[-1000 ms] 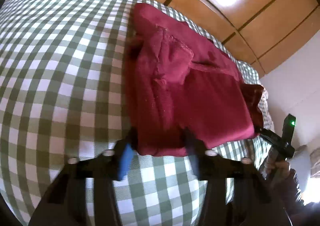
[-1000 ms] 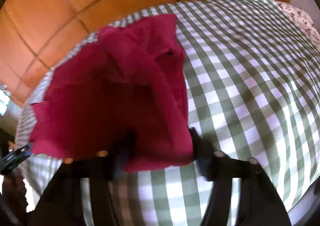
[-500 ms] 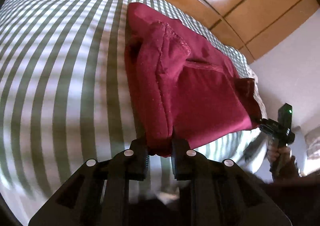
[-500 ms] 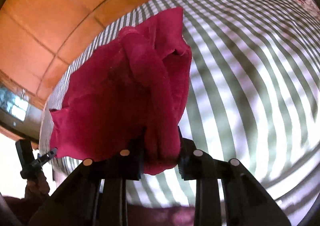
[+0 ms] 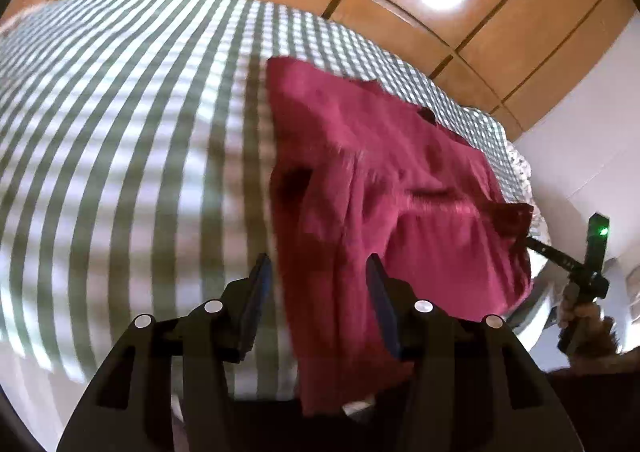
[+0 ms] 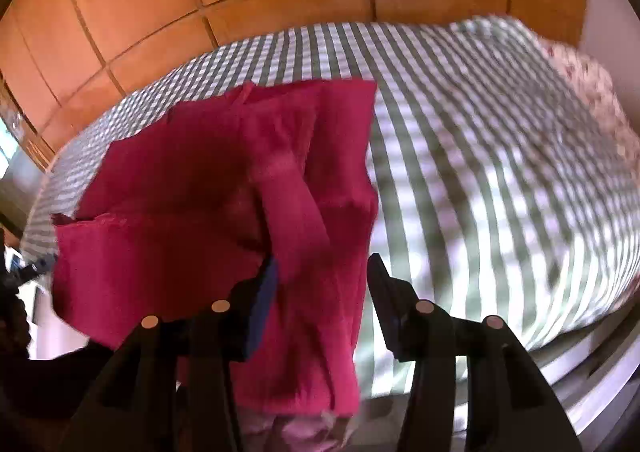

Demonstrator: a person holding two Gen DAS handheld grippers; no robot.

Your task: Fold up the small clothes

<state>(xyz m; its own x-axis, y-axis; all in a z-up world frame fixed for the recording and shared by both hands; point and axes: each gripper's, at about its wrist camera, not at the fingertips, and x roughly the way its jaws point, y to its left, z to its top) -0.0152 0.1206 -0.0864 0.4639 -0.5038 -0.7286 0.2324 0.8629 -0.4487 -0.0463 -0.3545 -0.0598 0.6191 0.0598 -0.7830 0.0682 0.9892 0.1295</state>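
A dark red garment (image 5: 380, 172) lies partly folded on the green-and-white checked bed cover (image 5: 120, 112), and its near edge hangs over the bed's front edge. My left gripper (image 5: 318, 258) has its jaws opening. The cloth's left border runs between the fingers, and the pads do not press it. In the right wrist view the same garment (image 6: 200, 192) shows, and my right gripper (image 6: 323, 258) is also opening, with the garment's right border loose between its fingers. The right gripper (image 5: 576, 268) appears in a hand at the garment's far right corner.
The bed cover (image 6: 480, 172) stretches wide on both sides of the garment. Wooden wardrobe panels (image 5: 480, 12) stand behind the bed, and a white wall (image 5: 580, 132) is at the right. A floral pillow (image 6: 580, 84) lies at the bed's far right end.
Half a second ago both grippers were shut on the garment's near edge. Both now stand apart, and the cloth has come nearer, its edge draped over the bed's front.
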